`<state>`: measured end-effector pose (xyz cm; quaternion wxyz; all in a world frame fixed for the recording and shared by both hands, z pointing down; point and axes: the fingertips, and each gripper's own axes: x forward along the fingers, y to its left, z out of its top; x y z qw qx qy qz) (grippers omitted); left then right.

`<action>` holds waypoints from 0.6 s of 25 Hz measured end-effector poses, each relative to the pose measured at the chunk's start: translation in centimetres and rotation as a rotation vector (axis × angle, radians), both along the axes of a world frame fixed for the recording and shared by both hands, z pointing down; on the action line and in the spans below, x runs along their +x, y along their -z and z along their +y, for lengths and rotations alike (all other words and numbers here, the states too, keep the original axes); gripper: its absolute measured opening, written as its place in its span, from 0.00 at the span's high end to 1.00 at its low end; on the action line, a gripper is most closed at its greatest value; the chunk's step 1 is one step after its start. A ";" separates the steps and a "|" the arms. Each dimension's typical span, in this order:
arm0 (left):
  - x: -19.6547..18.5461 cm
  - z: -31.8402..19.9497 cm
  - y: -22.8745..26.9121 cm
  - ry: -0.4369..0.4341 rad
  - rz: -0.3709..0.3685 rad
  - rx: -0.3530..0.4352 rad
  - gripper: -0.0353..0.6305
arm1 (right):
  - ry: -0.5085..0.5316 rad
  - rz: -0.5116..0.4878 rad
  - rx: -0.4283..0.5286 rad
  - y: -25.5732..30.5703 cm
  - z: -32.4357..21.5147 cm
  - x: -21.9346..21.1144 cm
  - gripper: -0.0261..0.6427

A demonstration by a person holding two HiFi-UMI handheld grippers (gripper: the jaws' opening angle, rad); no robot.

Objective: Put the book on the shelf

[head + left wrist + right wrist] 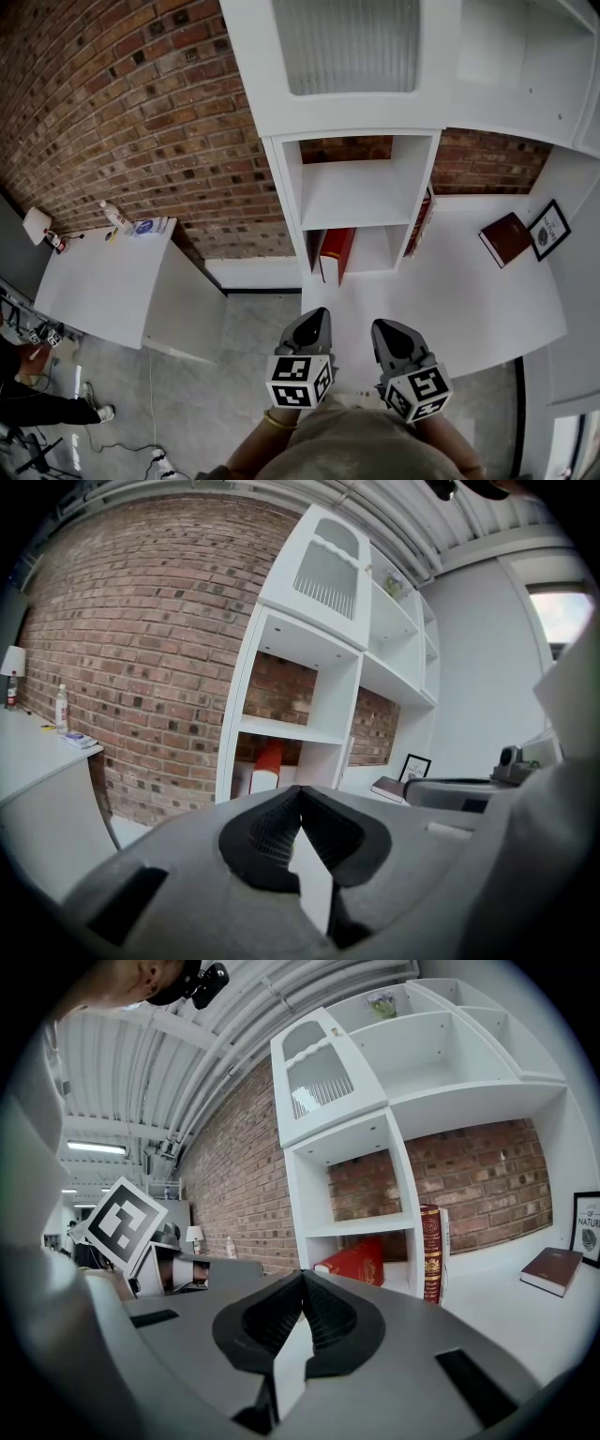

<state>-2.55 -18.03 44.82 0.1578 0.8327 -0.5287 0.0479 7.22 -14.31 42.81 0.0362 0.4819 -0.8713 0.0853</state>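
Nearest to us, the left gripper and the right gripper are held side by side over the near edge of the white counter. On each, the jaws are closed tip to tip with nothing between them.

Beyond them, on the counter, stands the white shelf unit. We note a red book leaning at a tilt in its lower compartment. A second red book with a gilt spine stands upright just outside the unit's right wall. Further right, well apart from both grippers, a brown book lies flat on the counter, with a framed picture propped just beside it.

To the left stands a separate white table bearing a bottle. A brick wall closes the background.
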 end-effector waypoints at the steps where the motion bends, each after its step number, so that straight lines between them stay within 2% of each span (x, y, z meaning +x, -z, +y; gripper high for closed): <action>1: 0.0 0.0 0.0 -0.001 0.002 0.000 0.93 | -0.001 0.002 0.001 0.0 0.0 0.0 0.95; 15: 0.2 0.1 -0.1 -0.004 0.004 -0.008 0.93 | 0.001 -0.001 0.005 -0.1 0.0 0.0 0.95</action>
